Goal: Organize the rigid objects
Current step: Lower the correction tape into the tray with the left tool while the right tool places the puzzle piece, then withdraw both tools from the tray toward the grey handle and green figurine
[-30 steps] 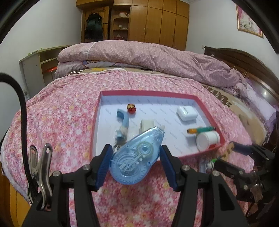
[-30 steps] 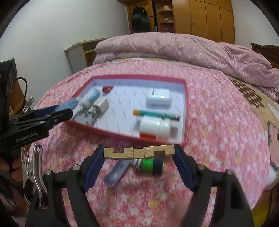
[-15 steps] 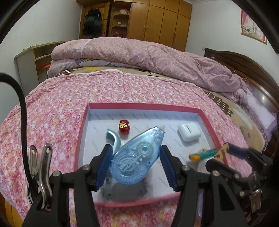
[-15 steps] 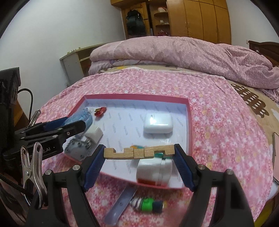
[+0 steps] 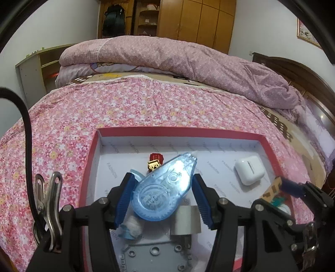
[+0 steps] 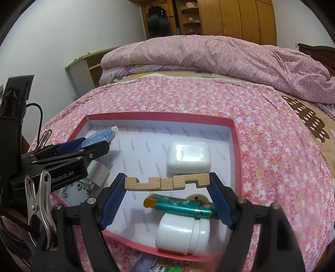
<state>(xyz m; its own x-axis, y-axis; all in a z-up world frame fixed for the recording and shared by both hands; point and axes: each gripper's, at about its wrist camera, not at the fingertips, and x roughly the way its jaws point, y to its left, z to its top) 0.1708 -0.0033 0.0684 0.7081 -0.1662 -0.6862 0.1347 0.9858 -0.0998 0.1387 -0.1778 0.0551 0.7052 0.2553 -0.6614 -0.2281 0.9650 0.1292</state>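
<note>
A bed with a pink floral cover point(image 5: 104, 117) fills both views; a folded mauve quilt point(image 5: 178, 60) lies across the upper frame before a brown wooden wardrobe point(image 5: 201, 18). At lower centre sits a shallow red-rimmed cardboard tray with white lining point(image 5: 180, 132).

In the right view, centre, the tray holds a white rounded earbud case point(image 6: 188, 160); below it a white plastic jar on its side point(image 6: 182, 234) and, touching its top, a teal lighter with an orange end point(image 6: 180, 206).

My left tongs point(image 5: 163, 197) clamp a translucent blue teardrop correction-tape dispenser point(image 5: 165, 188) above the tray's left half, hiding a grey block beneath. A small red-and-gold figure point(image 5: 156, 162) lies just beyond.

My right tongs point(image 6: 167, 188) grip a notched pale wooden puzzle bar point(image 6: 167, 183) by its ends, level, over the lighter.
</note>
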